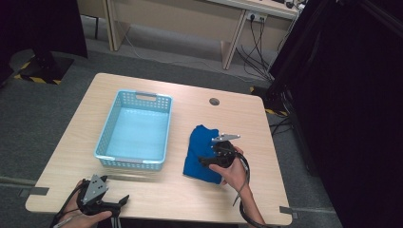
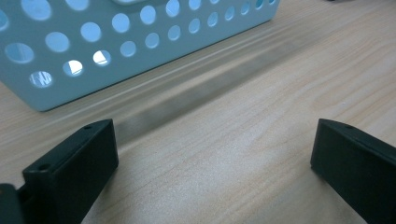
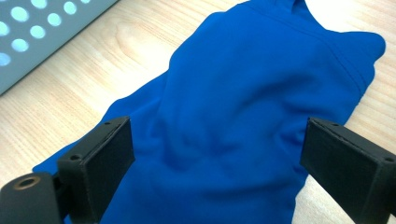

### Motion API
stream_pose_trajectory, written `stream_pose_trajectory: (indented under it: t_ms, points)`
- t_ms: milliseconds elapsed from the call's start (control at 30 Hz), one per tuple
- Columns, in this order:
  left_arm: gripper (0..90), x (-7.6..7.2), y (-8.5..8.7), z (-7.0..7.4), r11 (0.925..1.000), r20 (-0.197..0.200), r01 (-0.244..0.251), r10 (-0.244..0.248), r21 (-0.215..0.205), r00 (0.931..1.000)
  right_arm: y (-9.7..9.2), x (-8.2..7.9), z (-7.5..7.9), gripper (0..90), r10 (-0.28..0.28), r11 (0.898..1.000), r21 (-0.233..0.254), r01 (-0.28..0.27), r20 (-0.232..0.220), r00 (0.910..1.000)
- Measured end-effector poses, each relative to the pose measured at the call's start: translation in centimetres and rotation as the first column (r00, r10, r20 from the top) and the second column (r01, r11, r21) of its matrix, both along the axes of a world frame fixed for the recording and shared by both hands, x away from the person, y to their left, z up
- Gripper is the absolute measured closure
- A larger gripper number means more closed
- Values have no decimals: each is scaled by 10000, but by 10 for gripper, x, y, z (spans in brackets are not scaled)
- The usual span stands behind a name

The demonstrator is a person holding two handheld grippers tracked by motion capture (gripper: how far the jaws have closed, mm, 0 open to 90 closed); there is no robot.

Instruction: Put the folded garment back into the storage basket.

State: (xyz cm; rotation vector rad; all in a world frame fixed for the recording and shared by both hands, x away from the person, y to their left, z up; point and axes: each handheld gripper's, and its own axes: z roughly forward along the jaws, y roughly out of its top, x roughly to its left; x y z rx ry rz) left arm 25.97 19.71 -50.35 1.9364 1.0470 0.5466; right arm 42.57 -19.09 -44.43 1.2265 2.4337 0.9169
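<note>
Right claw [image 3: 217, 154] seemingly over blue cloth [image 3: 247, 107]

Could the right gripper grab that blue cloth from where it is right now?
Probably yes. The right gripper hangs open directly over the blue cloth, jaws spread to either side of it, and nothing lies between them. The basket sits off to the side, clear of the way.

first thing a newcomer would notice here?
The blue cloth, bunched on the table's right half, with the right gripper open just over it. Next, the light blue basket, empty, to the cloth's left. The left gripper waits open over bare wood at the near left edge, in front of the basket.
</note>
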Motion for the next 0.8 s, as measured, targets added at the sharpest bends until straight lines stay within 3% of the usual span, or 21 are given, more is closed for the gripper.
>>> stream_pose_trajectory:
  t_ms: [800]
  points:
    - [0,0,0,0,10000,-3,3,-3,1,10000,13,10,-7,121,135,9997,-186,-136,-56,9999]
